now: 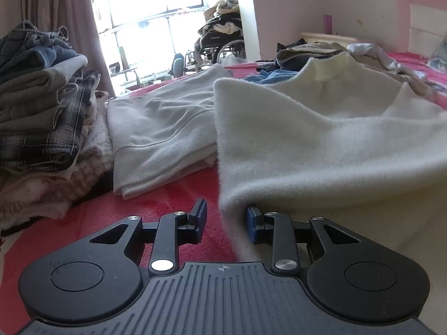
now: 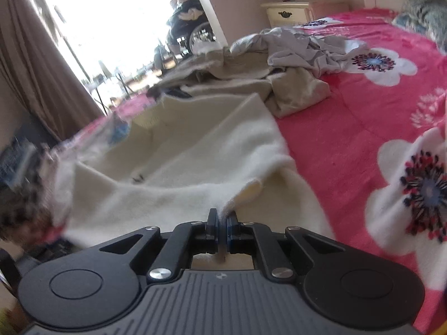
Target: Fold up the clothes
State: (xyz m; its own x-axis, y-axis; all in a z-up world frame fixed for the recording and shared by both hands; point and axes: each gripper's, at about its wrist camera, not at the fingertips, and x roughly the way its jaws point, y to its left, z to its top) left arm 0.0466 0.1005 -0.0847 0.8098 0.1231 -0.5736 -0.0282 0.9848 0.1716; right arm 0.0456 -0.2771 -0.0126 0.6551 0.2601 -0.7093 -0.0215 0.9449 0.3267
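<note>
A fluffy cream sweater [image 1: 321, 139] lies spread on the bed, collar toward the far side. Its near folded edge drapes down over the right finger [image 1: 252, 223] of my left gripper [image 1: 226, 217]. That gripper is open: the cloth's edge sits in the gap, and the left pad stands apart from it. In the right wrist view the same cream sweater [image 2: 181, 167] stretches away to the left. My right gripper [image 2: 222, 220] is shut on a pinch of its hem, which rises in a small peak from the pads.
A tall stack of folded clothes [image 1: 42, 106] stands at the left, with a folded pale sweatshirt [image 1: 159, 128] beside it. Unfolded garments [image 2: 293, 55] lie heaped farther back on the pink flowered bedspread [image 2: 363, 111]. Beyond stand a nightstand [image 2: 287, 14] and a loaded wheelchair [image 1: 220, 36].
</note>
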